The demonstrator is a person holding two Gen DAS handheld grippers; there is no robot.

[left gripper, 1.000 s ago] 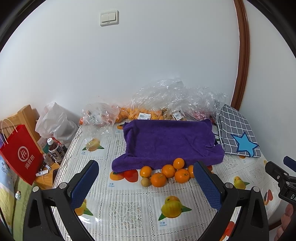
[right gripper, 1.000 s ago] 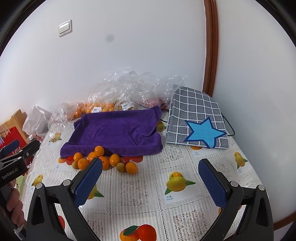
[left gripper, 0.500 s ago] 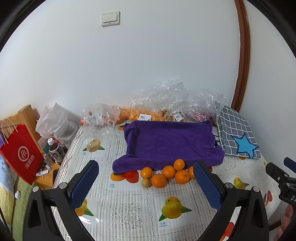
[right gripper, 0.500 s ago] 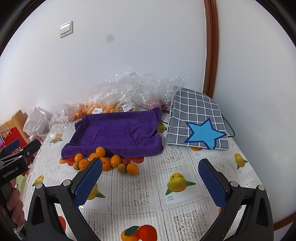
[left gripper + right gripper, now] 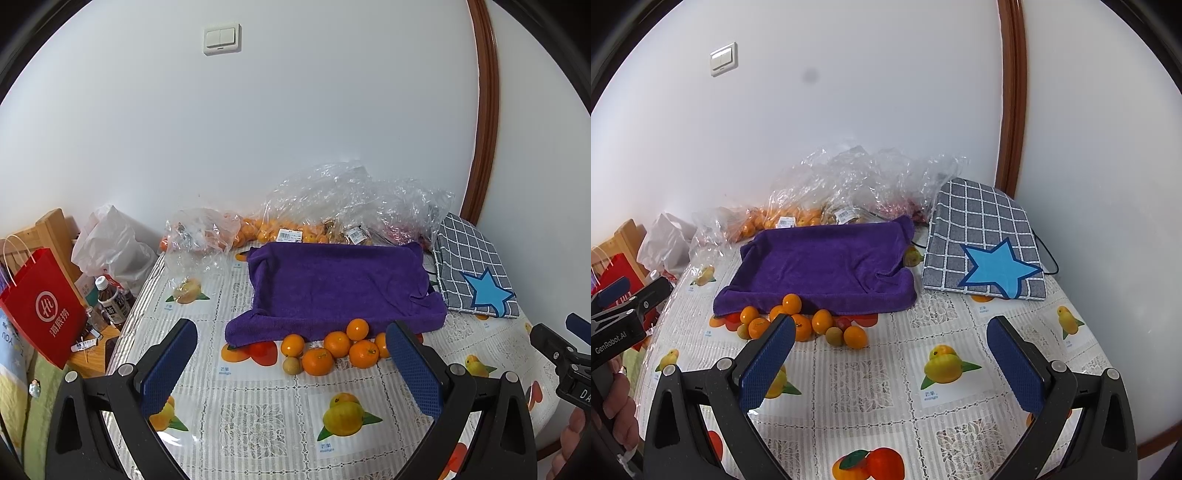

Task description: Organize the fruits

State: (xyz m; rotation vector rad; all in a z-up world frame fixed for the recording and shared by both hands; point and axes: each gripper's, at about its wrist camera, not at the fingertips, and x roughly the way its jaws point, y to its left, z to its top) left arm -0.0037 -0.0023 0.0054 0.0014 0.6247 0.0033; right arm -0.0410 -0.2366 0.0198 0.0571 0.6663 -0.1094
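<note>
Several loose oranges [image 5: 337,344] and a small brownish fruit [image 5: 291,366] lie on the table just in front of a purple towel-lined tray [image 5: 332,280]. The same oranges [image 5: 801,326] and tray [image 5: 827,258] show in the right wrist view, with another brownish fruit [image 5: 834,336]. My left gripper [image 5: 291,362] is open and empty, held back from the fruit. My right gripper [image 5: 890,354] is open and empty, to the right of the fruit pile.
Clear plastic bags [image 5: 332,206] with more oranges lie against the wall behind the tray. A grey checked cushion with a blue star [image 5: 986,247] lies right of the tray. A red paper bag [image 5: 40,295], bottles [image 5: 110,299] and a white bag [image 5: 110,247] stand off the table's left edge.
Both views have shifted slightly; the tray and fruit sit a little lower and farther in frame. Nothing was taken hold of or let go.
</note>
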